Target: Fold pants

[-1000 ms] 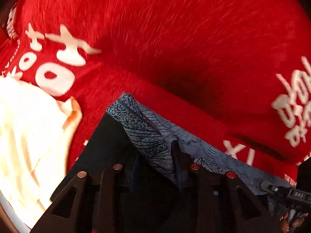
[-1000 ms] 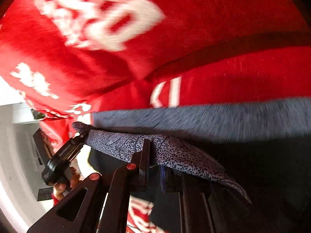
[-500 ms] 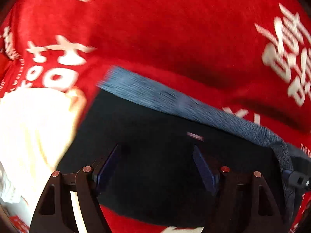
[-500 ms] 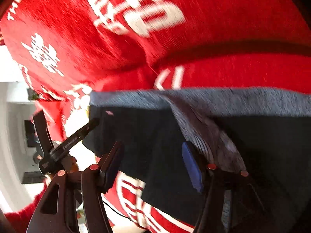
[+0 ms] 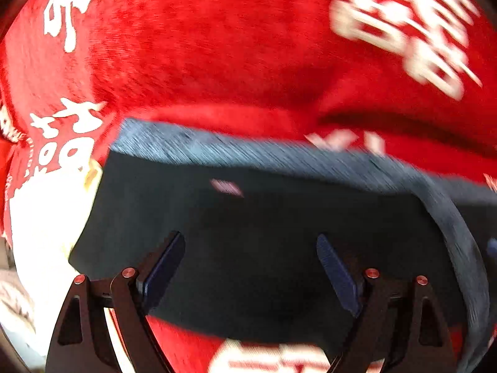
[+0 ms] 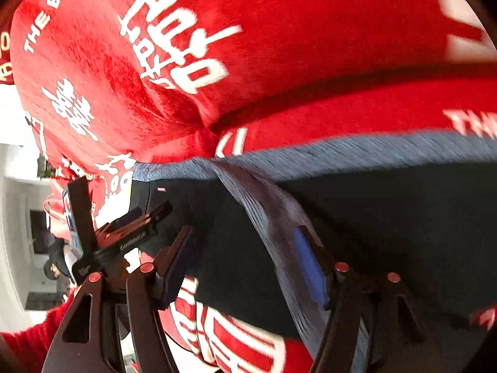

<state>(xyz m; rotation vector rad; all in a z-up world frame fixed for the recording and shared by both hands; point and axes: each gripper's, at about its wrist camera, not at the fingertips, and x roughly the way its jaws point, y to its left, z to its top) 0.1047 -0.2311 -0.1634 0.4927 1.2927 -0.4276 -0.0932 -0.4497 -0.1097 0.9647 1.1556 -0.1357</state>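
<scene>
Left wrist view is showing the left gripper (image 5: pixel 250 264) with its 2 blue-padded fingers (image 5: pixel 337 275) standing spread wide at the lower part of the frame, having just been opening, with nothing pinched between them. Behind the gap, the dark pants (image 5: pixel 248 242) are lying folded flat across the middle and lower frame, their grey heathered waistband (image 5: pixel 217 147) running along the upper edge and curving down at the right. A small pale label (image 5: pixel 226 186) is sitting on the dark cloth just below the band. The pants are resting on a red blanket (image 5: pixel 217 46) with white lettering that is filling the upper half.

Right wrist view is showing the right gripper (image 6: pixel 245 261) also spread apart after just opening, pinching nothing. A grey strip of the waistband (image 6: pixel 267 205) is running down between its fingers, close to the right pad; whether it is touching is unclear. At the left of the frame, the left gripper (image 6: pixel 130 233) is hovering over the pants' corner.
</scene>
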